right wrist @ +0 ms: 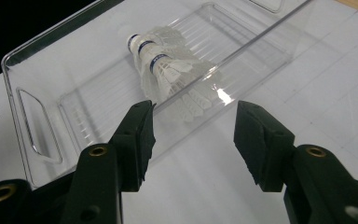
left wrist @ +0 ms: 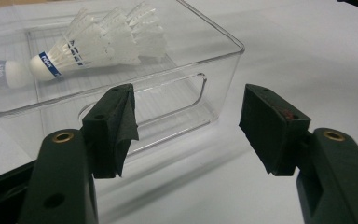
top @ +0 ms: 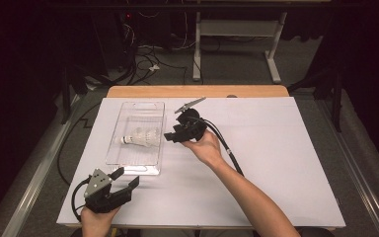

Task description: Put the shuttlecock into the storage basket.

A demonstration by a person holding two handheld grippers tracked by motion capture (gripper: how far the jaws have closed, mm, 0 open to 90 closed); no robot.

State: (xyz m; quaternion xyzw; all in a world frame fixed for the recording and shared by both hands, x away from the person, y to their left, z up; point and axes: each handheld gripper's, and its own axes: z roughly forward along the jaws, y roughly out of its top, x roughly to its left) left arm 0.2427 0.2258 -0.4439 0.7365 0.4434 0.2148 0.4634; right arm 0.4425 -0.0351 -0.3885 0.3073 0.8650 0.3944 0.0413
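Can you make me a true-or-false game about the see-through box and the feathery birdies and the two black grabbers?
1. The white feathered shuttlecocks lie inside the clear plastic box. True.
2. The right gripper is squeezing a shuttlecock. False: its jaws stand open and empty, outside the box's long wall.
3. The left gripper is open. True: nothing sits between its jaws.
4. The box stands on bare wood. False: it stands on the white table sheet.
5. The shuttlecocks stand upright on their corks. False: they lie on their sides, nested together.
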